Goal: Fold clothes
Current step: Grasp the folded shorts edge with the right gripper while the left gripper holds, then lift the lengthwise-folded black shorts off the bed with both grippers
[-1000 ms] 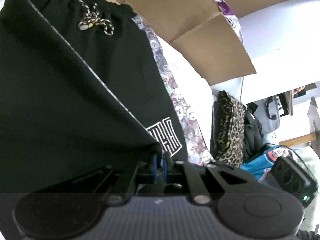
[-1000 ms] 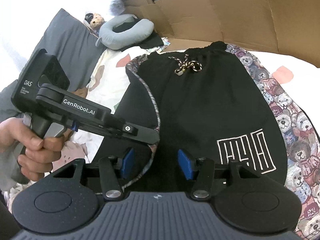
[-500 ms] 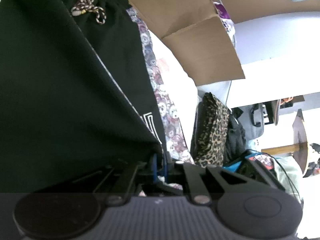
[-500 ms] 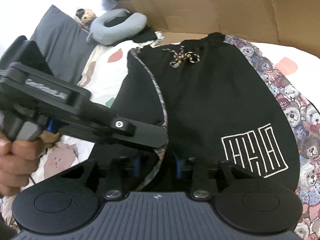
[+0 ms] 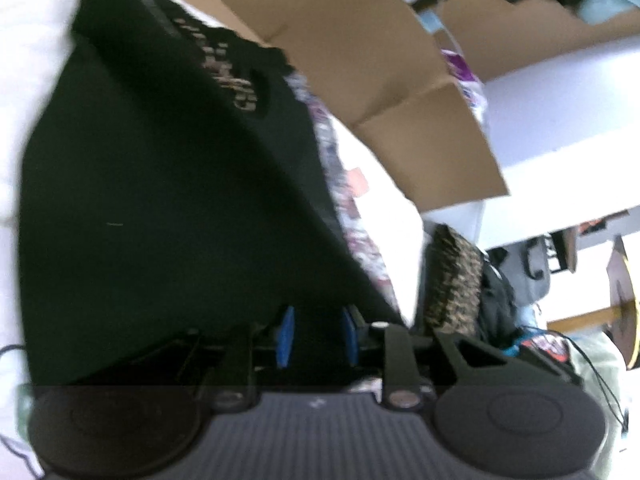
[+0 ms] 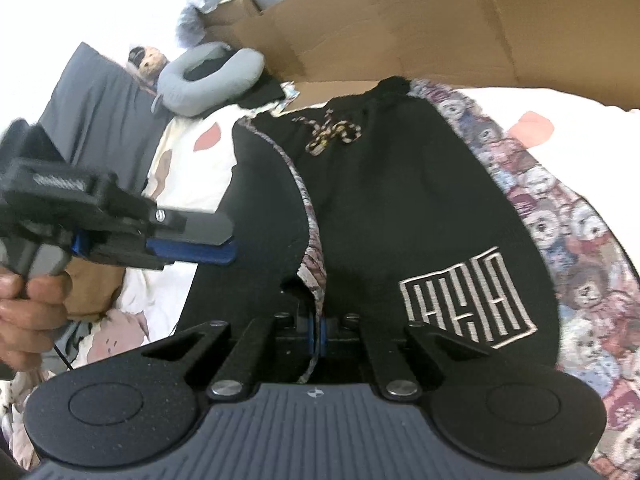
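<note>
Black shorts (image 6: 400, 208) with a drawstring (image 6: 332, 136), a white embroidered logo (image 6: 468, 300) and teddy-bear print side panels lie on a bed. One leg is folded over the other. My right gripper (image 6: 316, 336) is shut on the folded hem edge. My left gripper (image 6: 208, 246) is seen at the left of the right wrist view, away from the cloth. In the blurred left wrist view its blue pads (image 5: 286, 336) stand apart with nothing between them, and the shorts (image 5: 160, 200) fill the view ahead.
Flattened cardboard (image 6: 400, 28) stands behind the bed. A grey neck pillow (image 6: 208, 80) and a dark grey cushion (image 6: 96, 112) lie at the back left. A leopard-print bag (image 5: 452, 276) and other bags sit beside the bed.
My left gripper has let go of the hem and drawn back to the left. My right gripper has shut on the folded hem edge.
</note>
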Action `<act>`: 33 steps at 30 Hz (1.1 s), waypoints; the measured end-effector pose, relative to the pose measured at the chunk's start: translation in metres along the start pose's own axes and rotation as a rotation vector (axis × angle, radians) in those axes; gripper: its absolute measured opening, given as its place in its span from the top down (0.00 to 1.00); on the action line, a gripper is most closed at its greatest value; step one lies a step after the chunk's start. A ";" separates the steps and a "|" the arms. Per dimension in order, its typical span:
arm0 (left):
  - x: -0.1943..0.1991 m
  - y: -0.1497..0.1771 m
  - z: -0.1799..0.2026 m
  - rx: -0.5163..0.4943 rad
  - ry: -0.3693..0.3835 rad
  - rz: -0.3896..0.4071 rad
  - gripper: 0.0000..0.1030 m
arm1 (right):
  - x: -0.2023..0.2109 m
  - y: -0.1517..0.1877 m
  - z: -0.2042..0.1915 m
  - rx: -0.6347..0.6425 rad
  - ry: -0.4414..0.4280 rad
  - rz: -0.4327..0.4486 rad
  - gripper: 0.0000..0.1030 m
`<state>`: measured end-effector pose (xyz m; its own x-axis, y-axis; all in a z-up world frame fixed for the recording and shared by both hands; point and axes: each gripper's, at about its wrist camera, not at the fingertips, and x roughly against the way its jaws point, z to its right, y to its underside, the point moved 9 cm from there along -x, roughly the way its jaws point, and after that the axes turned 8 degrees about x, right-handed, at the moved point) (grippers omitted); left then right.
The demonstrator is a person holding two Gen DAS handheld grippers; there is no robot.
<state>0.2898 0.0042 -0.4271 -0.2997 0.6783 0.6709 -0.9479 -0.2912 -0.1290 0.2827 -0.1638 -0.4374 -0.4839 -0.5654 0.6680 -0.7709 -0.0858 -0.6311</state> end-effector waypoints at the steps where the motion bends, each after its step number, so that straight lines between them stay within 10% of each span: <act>1: 0.000 0.000 -0.006 0.006 -0.016 0.001 0.73 | 0.003 0.000 0.003 -0.005 0.004 0.002 0.99; 33: -0.027 0.057 -0.053 -0.059 -0.211 -0.209 0.62 | 0.089 0.060 0.126 -0.264 0.293 -0.029 1.00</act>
<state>0.2379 0.0047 -0.4916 -0.0742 0.5622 0.8236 -0.9932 -0.1157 -0.0105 0.2451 -0.3228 -0.4656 -0.5289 -0.3043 0.7923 -0.8474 0.1376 -0.5128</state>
